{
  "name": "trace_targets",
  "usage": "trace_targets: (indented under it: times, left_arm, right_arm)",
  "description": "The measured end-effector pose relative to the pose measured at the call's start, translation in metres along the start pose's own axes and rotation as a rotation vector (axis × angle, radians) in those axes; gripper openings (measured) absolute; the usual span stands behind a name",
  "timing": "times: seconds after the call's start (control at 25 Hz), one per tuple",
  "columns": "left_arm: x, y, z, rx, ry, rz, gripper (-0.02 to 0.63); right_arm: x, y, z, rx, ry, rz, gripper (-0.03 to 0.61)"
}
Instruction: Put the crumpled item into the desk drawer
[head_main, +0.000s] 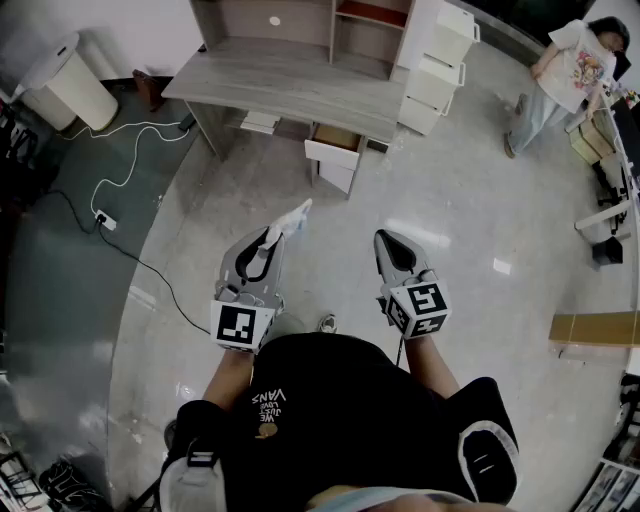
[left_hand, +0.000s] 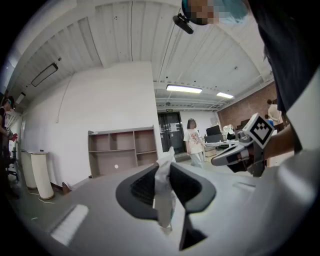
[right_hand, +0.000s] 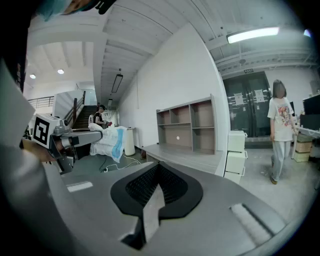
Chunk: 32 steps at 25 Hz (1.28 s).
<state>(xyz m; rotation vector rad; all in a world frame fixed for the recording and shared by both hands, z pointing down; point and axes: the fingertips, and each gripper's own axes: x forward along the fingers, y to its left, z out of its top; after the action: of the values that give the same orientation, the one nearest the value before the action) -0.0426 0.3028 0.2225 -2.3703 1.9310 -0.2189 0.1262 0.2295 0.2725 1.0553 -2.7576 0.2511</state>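
Note:
The crumpled item, a white wad with some blue on it, sticks out past the tips of my left gripper, which is shut on it above the floor. In the left gripper view it stands pinched between the dark jaws as a crumpled item. My right gripper is beside it to the right, shut and holding nothing; its closed gripper shows no gap. The grey desk stands ahead, and its white drawer is pulled open under the front edge.
A white drawer cabinet stands right of the desk. At the far left are a white bin and a cable lying across the floor. A person stands at the top right near boxes.

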Motion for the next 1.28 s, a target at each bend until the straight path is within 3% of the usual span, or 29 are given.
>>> trace_targets:
  times: [0.32,0.68,1.28]
  left_arm:
    - [0.015,0.003,-0.008,-0.003,-0.014,0.003,0.118]
    - [0.061,0.042,-0.02,-0.006,0.004,-0.024,0.118]
    - [0.161,0.157,-0.045,-0.005,0.018,-0.268,0.118]
  right_arm:
    - [0.01,-0.007,0.007,0.039,-0.055,0.027,0.002]
    - [0.058,-0.023,0.006,0.046,-0.024,0.009,0.002]
    - [0.18,-0.03,0.035,0.113,-0.032,-0.238,0.002]
